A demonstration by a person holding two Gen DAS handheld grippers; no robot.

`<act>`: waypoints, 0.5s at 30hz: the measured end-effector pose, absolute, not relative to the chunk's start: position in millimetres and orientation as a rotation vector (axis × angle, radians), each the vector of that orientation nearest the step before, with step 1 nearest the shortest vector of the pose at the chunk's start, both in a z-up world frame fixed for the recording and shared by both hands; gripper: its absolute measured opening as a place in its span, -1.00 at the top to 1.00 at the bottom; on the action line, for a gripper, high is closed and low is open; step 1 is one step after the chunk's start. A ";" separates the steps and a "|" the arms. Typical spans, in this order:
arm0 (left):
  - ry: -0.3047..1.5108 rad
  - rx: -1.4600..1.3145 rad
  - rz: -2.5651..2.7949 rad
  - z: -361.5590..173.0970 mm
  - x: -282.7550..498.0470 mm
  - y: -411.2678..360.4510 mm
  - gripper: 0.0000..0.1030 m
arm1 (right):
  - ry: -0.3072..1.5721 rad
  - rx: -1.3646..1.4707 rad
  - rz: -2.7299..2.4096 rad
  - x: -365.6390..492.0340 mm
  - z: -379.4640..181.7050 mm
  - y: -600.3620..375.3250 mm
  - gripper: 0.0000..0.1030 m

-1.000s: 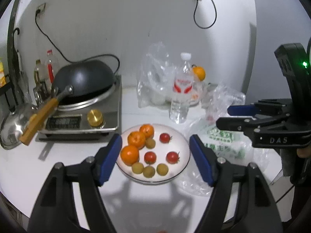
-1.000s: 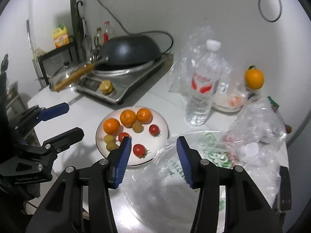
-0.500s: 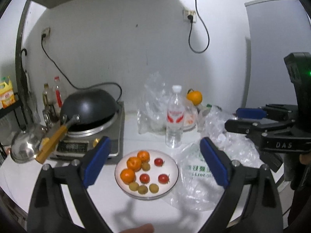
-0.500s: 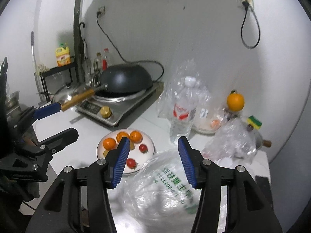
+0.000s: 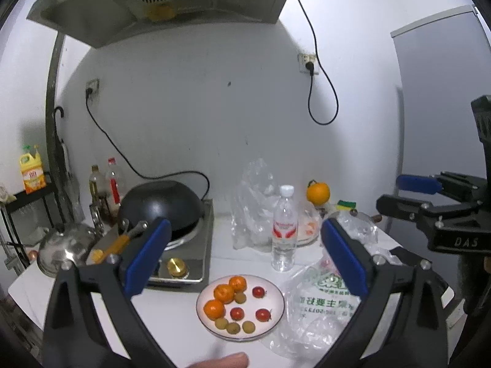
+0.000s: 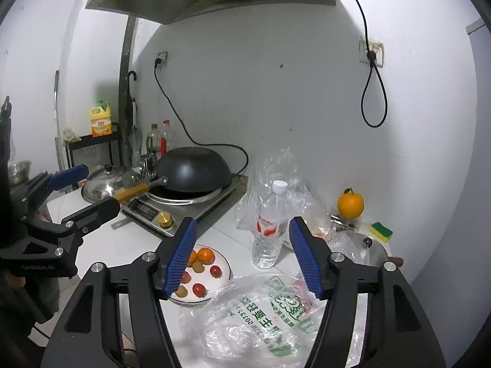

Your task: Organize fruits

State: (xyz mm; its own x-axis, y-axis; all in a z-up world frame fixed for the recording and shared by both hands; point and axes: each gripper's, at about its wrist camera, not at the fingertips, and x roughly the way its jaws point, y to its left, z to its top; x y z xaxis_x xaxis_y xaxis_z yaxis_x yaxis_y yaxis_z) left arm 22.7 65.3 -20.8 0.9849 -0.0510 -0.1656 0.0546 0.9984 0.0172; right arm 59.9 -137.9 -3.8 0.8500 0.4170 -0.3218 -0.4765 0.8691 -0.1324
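A white plate [image 5: 276,316] sits on the white counter and holds three small oranges [image 5: 224,293], three red cherry tomatoes [image 5: 263,314] and several small yellow-green fruits [image 5: 231,327]. The plate also shows in the right wrist view [image 6: 225,271], partly behind a finger. A clear plastic bag with green print [image 5: 319,300] [image 6: 260,316] lies flat to the right of the plate. A single orange [image 5: 318,192] [image 6: 350,205] stands at the back right. My left gripper [image 5: 245,257] is open and empty, held high above the plate. My right gripper [image 6: 242,257] is open and empty, above the bag.
A water bottle [image 5: 284,230] [image 6: 270,230] stands behind the plate. A black wok [image 5: 161,207] sits on an induction cooker [image 5: 184,260] at the left, with a steel lid [image 5: 66,248] beside it. Crumpled clear bags [image 5: 254,205] and a sponge [image 6: 380,230] lie at the back.
Both grippers have risen and pulled back from the counter, so the plate and bag look smaller and the range hood has come into view. Both stay open and empty.
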 end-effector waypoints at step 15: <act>0.107 0.031 -0.062 2.2 6.3 57.4 -0.93 | 0.217 -0.208 0.477 41.2 15.8 -141.9 -0.36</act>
State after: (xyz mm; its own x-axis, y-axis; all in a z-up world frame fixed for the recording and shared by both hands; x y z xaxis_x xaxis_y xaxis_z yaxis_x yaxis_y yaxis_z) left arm 6.3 57.4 2.2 0.9924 -0.0602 -0.1072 0.0635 0.9976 0.0273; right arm 41.2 -141.9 15.8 0.8662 0.4305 -0.2537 -0.4744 0.8680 -0.1468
